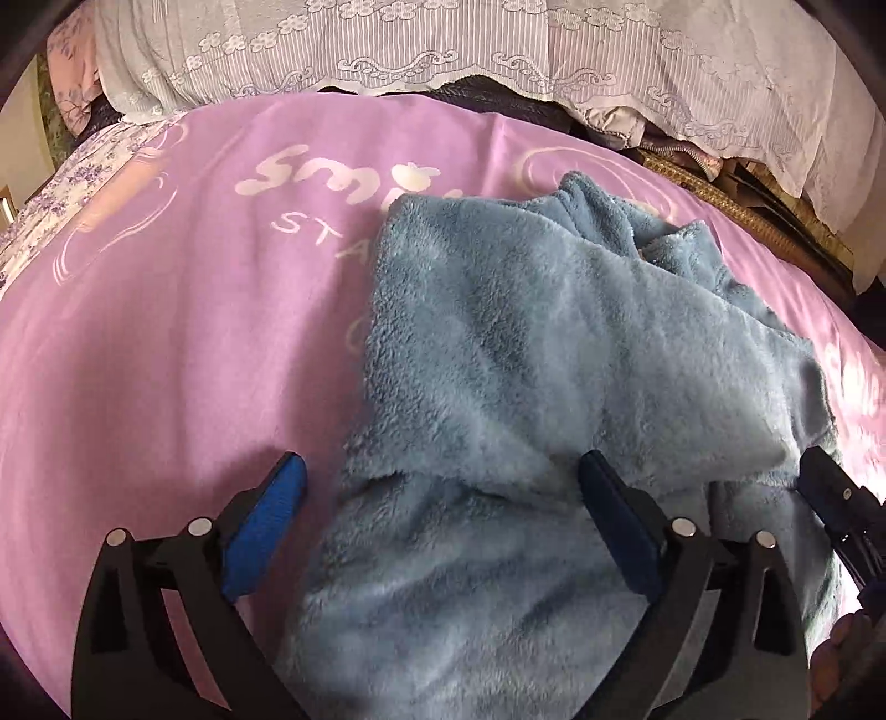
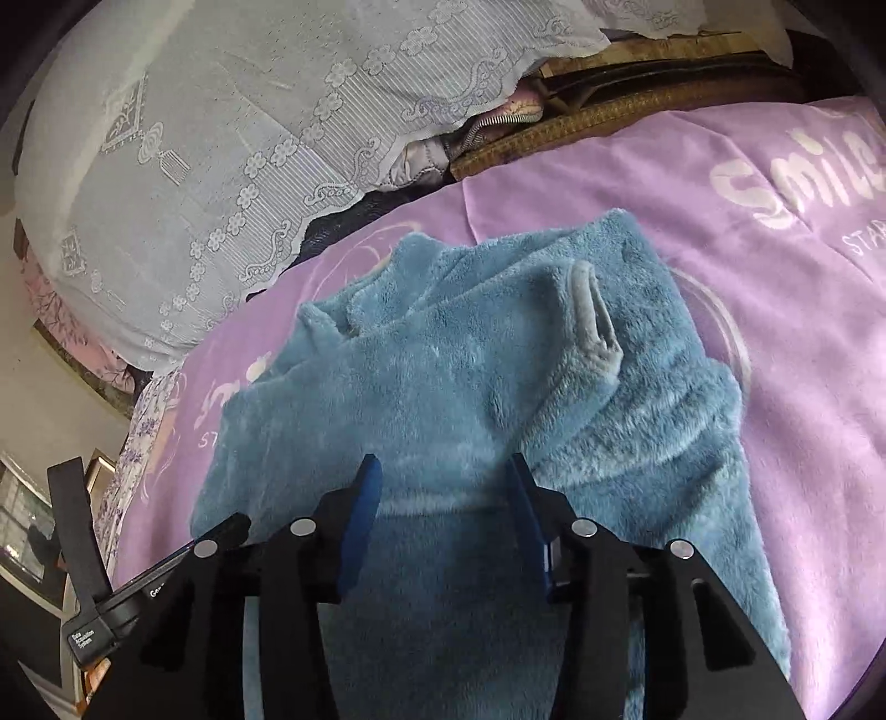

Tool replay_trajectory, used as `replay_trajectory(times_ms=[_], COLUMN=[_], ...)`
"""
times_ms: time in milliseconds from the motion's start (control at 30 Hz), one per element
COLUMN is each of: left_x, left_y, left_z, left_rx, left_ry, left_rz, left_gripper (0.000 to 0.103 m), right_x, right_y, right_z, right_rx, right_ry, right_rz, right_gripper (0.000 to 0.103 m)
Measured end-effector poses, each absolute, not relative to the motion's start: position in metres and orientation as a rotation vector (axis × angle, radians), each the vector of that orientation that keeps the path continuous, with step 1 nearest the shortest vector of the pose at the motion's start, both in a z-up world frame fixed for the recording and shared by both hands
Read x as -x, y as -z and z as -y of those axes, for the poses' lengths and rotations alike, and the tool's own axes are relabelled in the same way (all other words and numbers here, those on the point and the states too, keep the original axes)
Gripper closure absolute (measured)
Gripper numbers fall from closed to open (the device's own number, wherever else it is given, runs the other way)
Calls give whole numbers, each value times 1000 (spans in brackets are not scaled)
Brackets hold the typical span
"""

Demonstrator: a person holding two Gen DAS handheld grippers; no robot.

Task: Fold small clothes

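Note:
A blue fleece garment [image 1: 526,343] lies bunched on a pink blanket [image 1: 166,332] printed with white lettering. My left gripper [image 1: 443,465] hovers over the garment's near part with its jaws spread wide. Its left blue pad [image 1: 277,509] is over the blanket and the other finger is over the fleece, gripping nothing. In the right wrist view my right gripper [image 2: 444,465] stands about half open over the same garment [image 2: 470,360]. A folded edge of fleece lies between its pads without being pinched. A pale-lined cuff [image 2: 595,327] sticks up on the garment.
A white lace cover [image 1: 443,50] is draped over things behind the blanket, with a woven mat edge [image 2: 554,133] beside it. A flowered sheet [image 1: 61,194] shows at the left. The right gripper's black finger [image 1: 830,493] and a hand [image 1: 841,653] sit at the right edge.

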State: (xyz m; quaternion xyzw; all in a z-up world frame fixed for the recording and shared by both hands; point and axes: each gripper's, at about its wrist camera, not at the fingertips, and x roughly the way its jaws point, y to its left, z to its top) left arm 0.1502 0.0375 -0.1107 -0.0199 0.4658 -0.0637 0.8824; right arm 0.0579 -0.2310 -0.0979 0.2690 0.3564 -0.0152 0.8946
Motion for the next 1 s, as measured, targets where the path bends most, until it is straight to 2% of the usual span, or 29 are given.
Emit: replay_trajectory(times_ms=[300, 400, 1000], left_x=[-72, -48, 2], left_y=[116, 117, 117], left_z=[-25, -23, -44], left_rx=[-170, -215, -174], left_ry=[94, 88, 64], left_rz=[-917, -895, -899], left_gripper=[8, 7, 5], right_x=[-5, 11, 77], right_y=[105, 104, 107], right_z=[211, 200, 181], right_rx=[-437, -373, -261], right_ry=[32, 27, 15], right_rz=[-776, -781, -785], right_gripper=[44, 39, 30])
